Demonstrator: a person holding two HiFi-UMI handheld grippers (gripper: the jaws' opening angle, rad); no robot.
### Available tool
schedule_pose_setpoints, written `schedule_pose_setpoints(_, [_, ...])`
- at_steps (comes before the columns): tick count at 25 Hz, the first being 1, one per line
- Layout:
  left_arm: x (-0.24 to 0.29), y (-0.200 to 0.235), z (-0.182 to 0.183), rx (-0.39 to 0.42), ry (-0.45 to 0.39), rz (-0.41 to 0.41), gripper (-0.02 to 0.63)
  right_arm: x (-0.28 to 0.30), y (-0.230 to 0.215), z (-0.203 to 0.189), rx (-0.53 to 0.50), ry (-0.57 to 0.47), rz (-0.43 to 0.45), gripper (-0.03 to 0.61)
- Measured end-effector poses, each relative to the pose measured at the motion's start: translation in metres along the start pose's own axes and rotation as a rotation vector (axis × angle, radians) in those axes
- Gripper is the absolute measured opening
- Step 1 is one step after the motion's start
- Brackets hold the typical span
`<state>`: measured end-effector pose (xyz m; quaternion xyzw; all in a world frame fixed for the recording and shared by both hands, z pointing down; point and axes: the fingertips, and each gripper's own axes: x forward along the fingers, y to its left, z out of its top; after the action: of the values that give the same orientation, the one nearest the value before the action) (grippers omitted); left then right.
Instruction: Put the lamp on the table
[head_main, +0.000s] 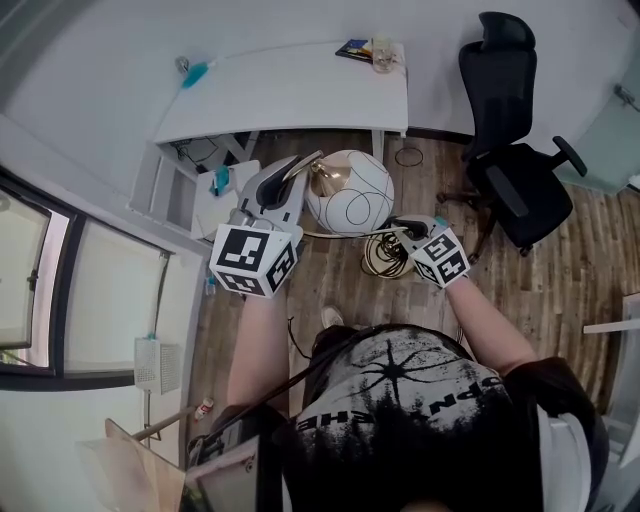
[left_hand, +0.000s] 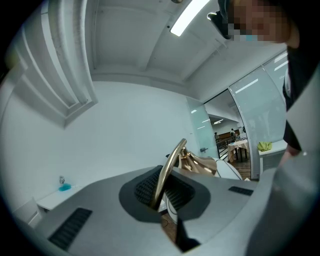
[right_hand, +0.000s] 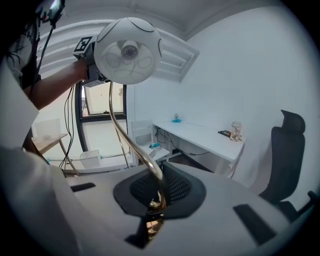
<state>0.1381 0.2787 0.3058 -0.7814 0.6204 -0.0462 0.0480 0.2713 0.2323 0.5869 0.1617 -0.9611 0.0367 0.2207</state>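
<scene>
- Right now both of your tools are pinching the lamp (head_main: 350, 195). The left gripper (head_main: 303, 166) has its jaws pressed together on the gold stem (right_hand: 122, 127) just beside the white shade (right_hand: 128, 50). The right gripper (head_main: 397, 232) is clamped on the same stem lower down, just above the gold base (head_main: 384, 258).
- That two-point hold makes sense. The shade is the bulky end, so a grip near it probably keeps the thin curved stem from swinging, while the lower grip steers the foot.
- The lamp hangs between your hands over the wood floor (head_main: 340, 290), near the table (head_main: 300, 95) but not on it. Whether the base touches the floor I cannot tell.
- The middle of the tabletop looks bare, so that is the likely landing spot. You will probably need to bring the base above the table's edge first.
- As for containers, a glass jar (head_main: 382, 55) stands at the table's far right corner, beside a dark book (head_main: 352, 47). What it holds is too small to make out.
- A white basket (right_hand: 92, 159) sits on the floor by the window (right_hand: 100, 107). Its contents do not show.
- The black chair (head_main: 510, 150) stands well apart, to your right.
</scene>
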Motion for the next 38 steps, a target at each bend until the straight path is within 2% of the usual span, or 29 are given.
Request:
schedule_pose_setpoints(5, [0.010, -0.004, -0.012, -0.006, 0.020, -0.010, 0.015, -0.001, -0.010, -0.012, 0.001, 0.013, -0.007, 0.020])
schedule_pose_setpoints(15, [0.044, 0.036, -0.028, -0.008, 0.030, -0.047, 0.015, 0.040, -0.030, -0.005, 0.038, 0.028, -0.039, 0.020])
schedule_pose_setpoints(26, [0.092, 0.111, -0.033, -0.023, 0.000, -0.124, 0.015, 0.101, -0.072, 0.034, 0.048, 0.041, -0.121, 0.020])
schedule_pose_setpoints(38, [0.115, 0.204, -0.049, -0.023, -0.017, -0.195, 0.015, 0.187, -0.079, 0.071, 0.069, 0.046, -0.167, 0.020])
